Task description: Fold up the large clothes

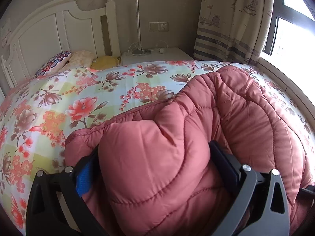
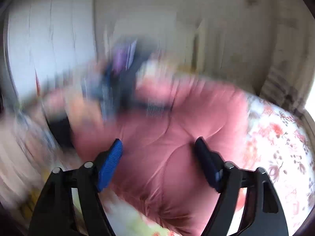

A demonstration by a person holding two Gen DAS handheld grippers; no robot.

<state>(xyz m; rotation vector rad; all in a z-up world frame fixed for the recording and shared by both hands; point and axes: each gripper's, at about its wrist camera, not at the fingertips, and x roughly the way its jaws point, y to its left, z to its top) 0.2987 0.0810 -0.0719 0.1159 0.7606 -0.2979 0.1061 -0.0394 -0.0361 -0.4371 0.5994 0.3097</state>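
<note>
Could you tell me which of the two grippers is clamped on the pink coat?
The left gripper: a thick fold of the coat fills it. The right gripper stands open above the coat, gripping nothing.

pink quilted jacket [image 1: 196,137], floral bedspread [image 1: 69,102]

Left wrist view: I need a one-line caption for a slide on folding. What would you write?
Left gripper shut on a thick fold of the pink quilted coat lying on the floral bedspread.

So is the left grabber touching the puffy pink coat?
Touching. In the left wrist view the left gripper has a thick fold of the pink quilted coat bulging between its fingers, pressed against both.
</note>
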